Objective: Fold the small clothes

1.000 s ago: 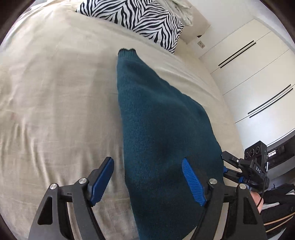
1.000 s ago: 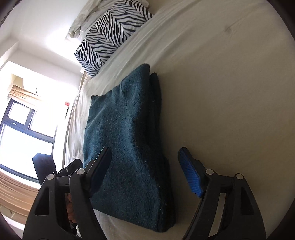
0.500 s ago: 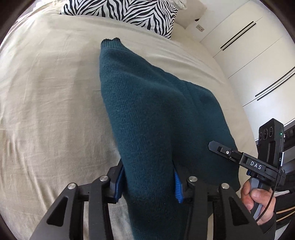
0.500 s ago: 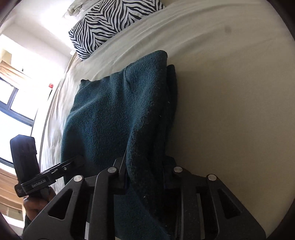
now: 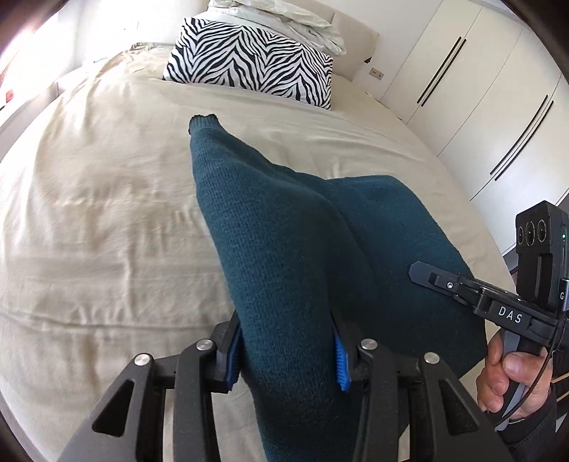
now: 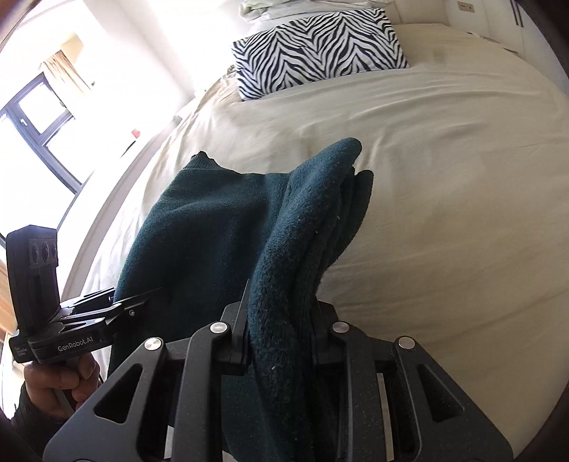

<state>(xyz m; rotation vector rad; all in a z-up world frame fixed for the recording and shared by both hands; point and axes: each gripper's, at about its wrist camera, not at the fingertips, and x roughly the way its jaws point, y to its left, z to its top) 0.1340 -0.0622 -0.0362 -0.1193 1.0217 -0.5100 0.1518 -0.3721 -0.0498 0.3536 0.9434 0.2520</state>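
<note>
A dark teal knitted sweater (image 5: 284,248) lies folded lengthwise on the cream bed sheet (image 5: 106,213), its near end lifted off the bed. My left gripper (image 5: 286,350) is shut on the sweater's near left edge, blue pads pressing both sides of a thick fold. In the right wrist view the sweater (image 6: 213,231) rises toward the camera, and my right gripper (image 6: 281,334) is shut on its bunched right edge. Each view shows the other gripper at the sweater's opposite near corner, held by a hand (image 5: 512,376).
A zebra-striped pillow (image 5: 249,64) and a white crumpled cover (image 5: 284,14) lie at the head of the bed. White wardrobe doors (image 5: 480,89) stand along the right. A window (image 6: 39,113) is on the left side.
Both grippers went from open around the sweater's near edge to shut on it. They then lifted that end up off the bed and drew back from the pillow.
</note>
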